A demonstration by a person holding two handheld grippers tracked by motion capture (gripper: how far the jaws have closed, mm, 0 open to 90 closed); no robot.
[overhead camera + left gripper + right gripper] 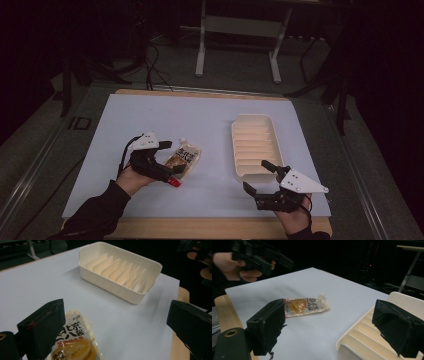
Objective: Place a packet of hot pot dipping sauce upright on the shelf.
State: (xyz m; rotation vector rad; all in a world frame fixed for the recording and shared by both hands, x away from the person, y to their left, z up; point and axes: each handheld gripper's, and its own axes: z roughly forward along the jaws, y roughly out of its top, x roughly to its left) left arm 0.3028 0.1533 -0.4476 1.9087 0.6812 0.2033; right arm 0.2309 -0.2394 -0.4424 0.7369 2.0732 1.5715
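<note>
A sauce packet [185, 158] with a yellow picture and black print lies flat on the pale mat [150, 115], left of centre. My left gripper [171, 158] is open right at the packet's near side. In the left gripper view the packet [75, 342] lies beside the left jaw, with the gripper [117, 312] wide open. A cream ribbed tray [252, 140] stands at the right, empty. My right gripper [258, 176] is open at the tray's near end and holds nothing. In the right gripper view I see the packet [305, 306], the tray [354, 332] and the left gripper [262, 257] held above the table.
The wooden table edge [210, 227] shows in front of the mat. Dark floor, cables and a metal stand's legs [200, 55] lie beyond the table's far side. In the left gripper view the tray [112, 287] stands ahead near the mat's corner.
</note>
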